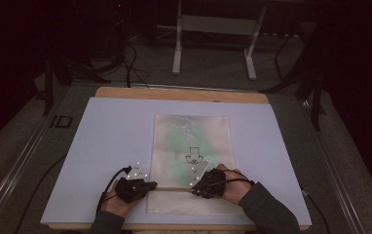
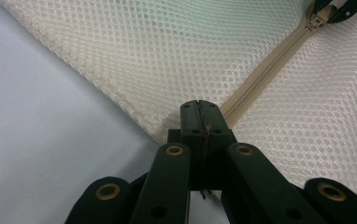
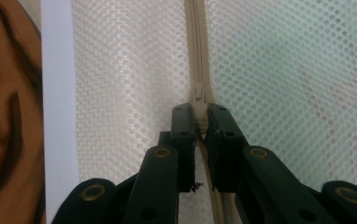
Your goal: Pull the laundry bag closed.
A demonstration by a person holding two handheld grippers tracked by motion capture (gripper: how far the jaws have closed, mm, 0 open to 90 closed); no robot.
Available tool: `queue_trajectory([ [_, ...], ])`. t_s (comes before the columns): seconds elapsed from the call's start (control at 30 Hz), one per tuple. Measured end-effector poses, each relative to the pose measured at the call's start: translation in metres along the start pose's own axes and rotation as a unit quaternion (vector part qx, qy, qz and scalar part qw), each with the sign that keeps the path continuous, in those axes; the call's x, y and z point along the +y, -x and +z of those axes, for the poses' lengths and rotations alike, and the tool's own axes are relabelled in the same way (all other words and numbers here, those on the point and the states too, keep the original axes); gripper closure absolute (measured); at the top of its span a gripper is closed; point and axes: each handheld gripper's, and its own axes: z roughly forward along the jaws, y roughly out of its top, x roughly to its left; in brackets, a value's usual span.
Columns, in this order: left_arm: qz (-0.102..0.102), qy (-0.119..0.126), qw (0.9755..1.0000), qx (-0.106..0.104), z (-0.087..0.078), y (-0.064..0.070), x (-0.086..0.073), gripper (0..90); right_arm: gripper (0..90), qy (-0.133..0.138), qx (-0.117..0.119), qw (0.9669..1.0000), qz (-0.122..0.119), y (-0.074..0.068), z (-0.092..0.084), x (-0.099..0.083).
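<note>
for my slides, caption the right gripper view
Right claw shut on beige zipper pull of white mesh bag.

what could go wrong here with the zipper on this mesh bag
The right gripper pinches just the small zipper pull, so it could slip off when tugged. The left gripper clamps the mesh bag only at the zipper's end by the edge; the thin bag may bunch or slide on the white board.

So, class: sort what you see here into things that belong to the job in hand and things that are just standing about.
In the job:
- mesh bag
- its zipper
- zipper pull
- left gripper, shut on the bag's edge at the zipper's end
- right gripper, shut on the zipper pull

Just about:
- white board
- metal stand
- floor cables
</note>
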Motion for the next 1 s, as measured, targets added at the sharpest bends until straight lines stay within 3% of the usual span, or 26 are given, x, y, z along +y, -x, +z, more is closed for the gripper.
queue_trajectory([
  [1.0,-0.003,0.001,1.0000,-0.001,0.000,0.000,0.000,89.4,82.4,0.010,-0.001,0.9997,0.021,0.002,-0.011,-0.020],
])
